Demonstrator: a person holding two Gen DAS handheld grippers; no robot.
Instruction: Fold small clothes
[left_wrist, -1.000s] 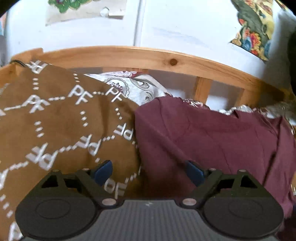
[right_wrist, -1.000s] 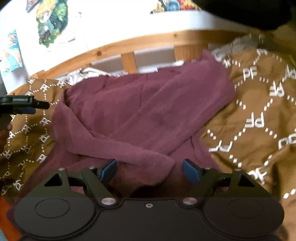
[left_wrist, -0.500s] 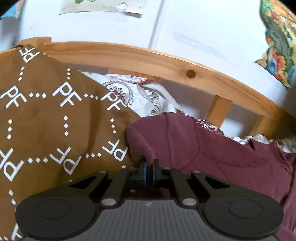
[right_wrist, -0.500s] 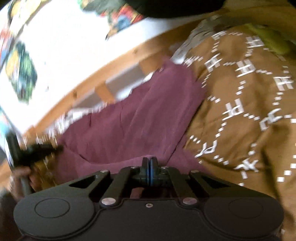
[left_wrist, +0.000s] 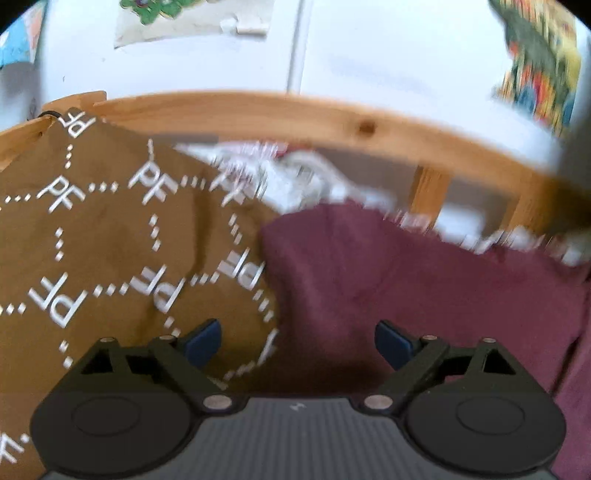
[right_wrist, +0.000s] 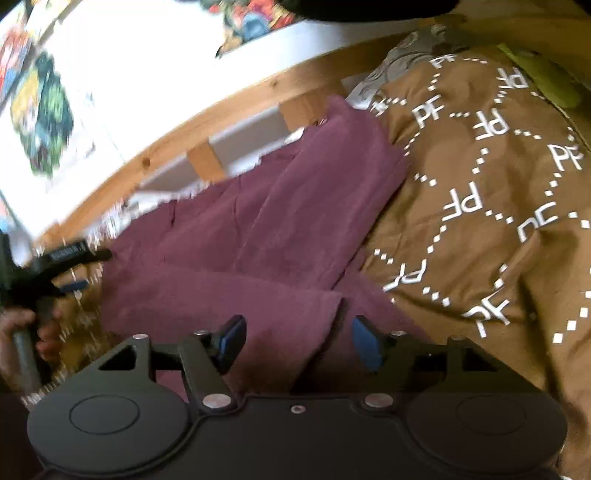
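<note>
A maroon garment (left_wrist: 424, 295) (right_wrist: 266, 243) lies partly folded on a brown bedspread (left_wrist: 92, 240) (right_wrist: 480, 221) printed with white letters. In the left wrist view my left gripper (left_wrist: 297, 341) hovers over the garment's left edge, its jaws opening, nothing pressed between the blue pads. In the right wrist view my right gripper (right_wrist: 297, 339) is over a folded flap of the garment, jaws opening; cloth lies below them but the pads do not press it. The left gripper (right_wrist: 70, 269) shows at the far left of that view, a hand on its handle.
A curved wooden bed rail (left_wrist: 295, 114) (right_wrist: 207, 122) runs behind the garment, with a white wall and colourful posters (right_wrist: 48, 110) beyond. Patterned white bedding (left_wrist: 295, 177) is bunched by the rail. A yellow-green item (right_wrist: 543, 77) lies at the right.
Both grippers closed on the maroon cloth half a second ago and have let go, jaws spread again. The right view has rolled. The left gripper has drawn back from the garment's corner.
</note>
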